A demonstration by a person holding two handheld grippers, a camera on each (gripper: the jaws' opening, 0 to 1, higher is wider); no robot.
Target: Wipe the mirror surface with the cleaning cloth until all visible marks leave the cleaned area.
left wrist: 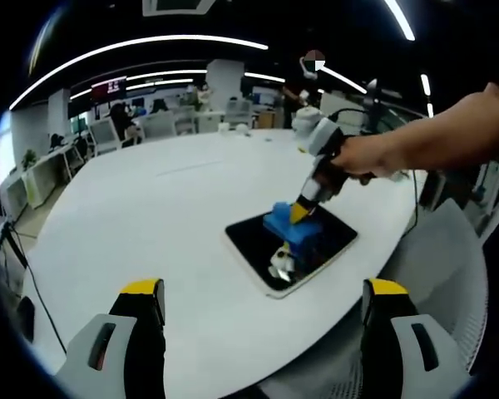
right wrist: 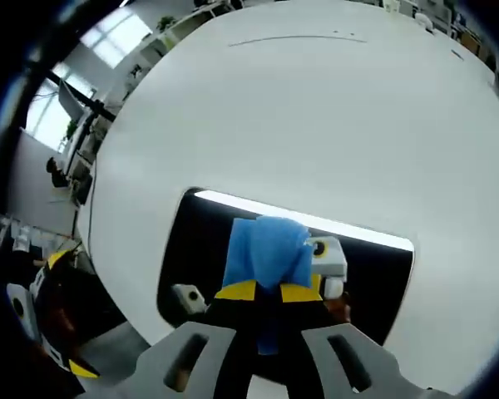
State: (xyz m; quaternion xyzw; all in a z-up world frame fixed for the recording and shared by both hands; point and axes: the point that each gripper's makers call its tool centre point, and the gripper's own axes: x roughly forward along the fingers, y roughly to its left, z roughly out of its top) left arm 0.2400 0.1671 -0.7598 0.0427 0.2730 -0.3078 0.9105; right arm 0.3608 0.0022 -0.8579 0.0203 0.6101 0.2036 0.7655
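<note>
Nearest the lens in the left gripper view, left gripper (left wrist: 262, 301) with jaws spread wide and released, hovering over the near edge of the white table (left wrist: 150, 208). Beyond it, mirror (left wrist: 291, 241) lying flat by the table's near right edge. Right gripper (right wrist: 269, 291) clenched on the blue cleaning cloth (right wrist: 266, 249), pressing it down onto the dark mirror surface (right wrist: 200, 249), near its middle.

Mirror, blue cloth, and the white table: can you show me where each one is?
mirror (left wrist: 251, 235): left gripper view, on the bare dark glass left of the cloth.
blue cloth (right wrist: 266, 245): right gripper view, on the middle of the folded cloth.
white table (left wrist: 150, 208): left gripper view, on the bare tabletop.
</note>
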